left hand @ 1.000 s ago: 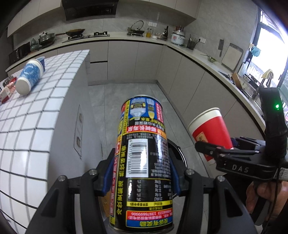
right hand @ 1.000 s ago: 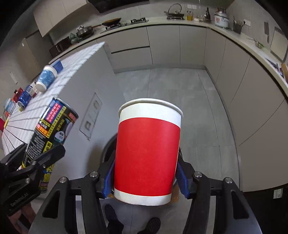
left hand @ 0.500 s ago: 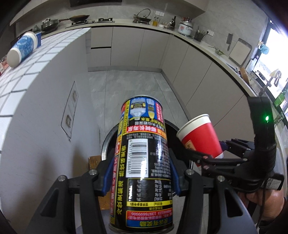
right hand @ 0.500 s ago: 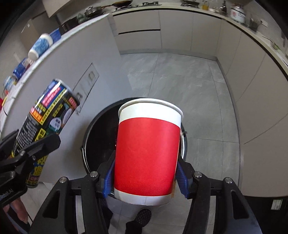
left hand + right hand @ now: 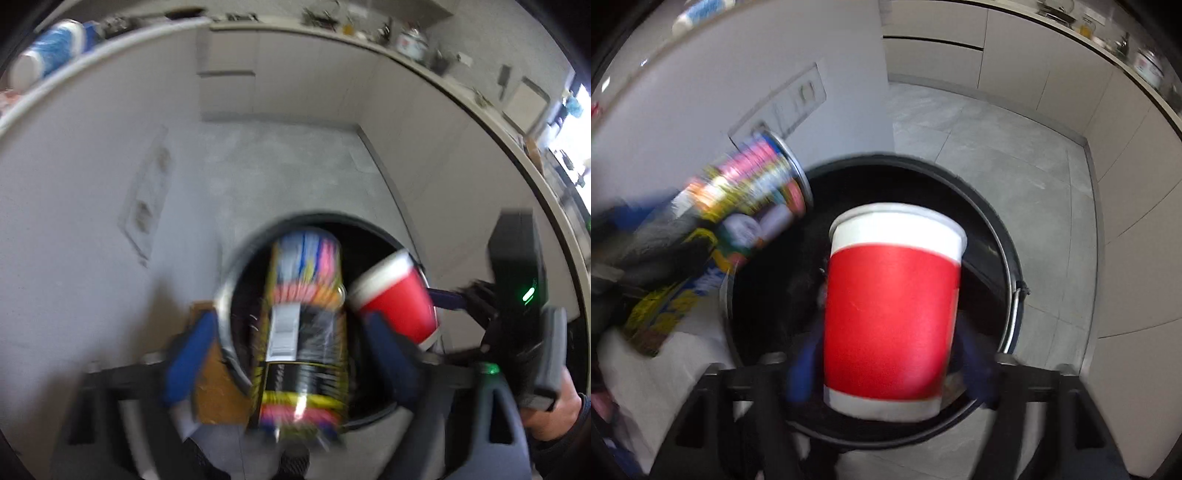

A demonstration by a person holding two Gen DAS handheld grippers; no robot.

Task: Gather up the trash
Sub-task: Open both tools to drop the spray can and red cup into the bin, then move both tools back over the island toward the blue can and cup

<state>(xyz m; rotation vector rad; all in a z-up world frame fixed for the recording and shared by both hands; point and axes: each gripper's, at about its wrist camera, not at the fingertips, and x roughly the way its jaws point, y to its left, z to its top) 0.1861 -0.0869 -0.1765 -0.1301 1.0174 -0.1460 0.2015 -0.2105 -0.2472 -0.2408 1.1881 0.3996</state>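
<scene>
A black and yellow printed can (image 5: 303,332) hangs blurred between the spread fingers of my left gripper (image 5: 291,354), clear of both blue pads, over the mouth of a round black trash bin (image 5: 373,236). The can also shows at the left of the right wrist view (image 5: 738,218). A red paper cup with a white rim (image 5: 890,314) sits between the parted fingers of my right gripper (image 5: 890,369), above the same bin (image 5: 1008,251). The cup shows in the left wrist view (image 5: 395,299) too.
The white side of the kitchen island (image 5: 92,206) stands close on the left, with a blue and white cup (image 5: 48,62) lying on top. A brown cardboard piece (image 5: 218,384) lies beside the bin. Grey cabinets (image 5: 1126,155) line the right side, with grey floor tiles between.
Both grippers have lowered and tilted down over the bin. Both pairs of fingers have spread apart, and the can and the cup have come loose from the pads.
</scene>
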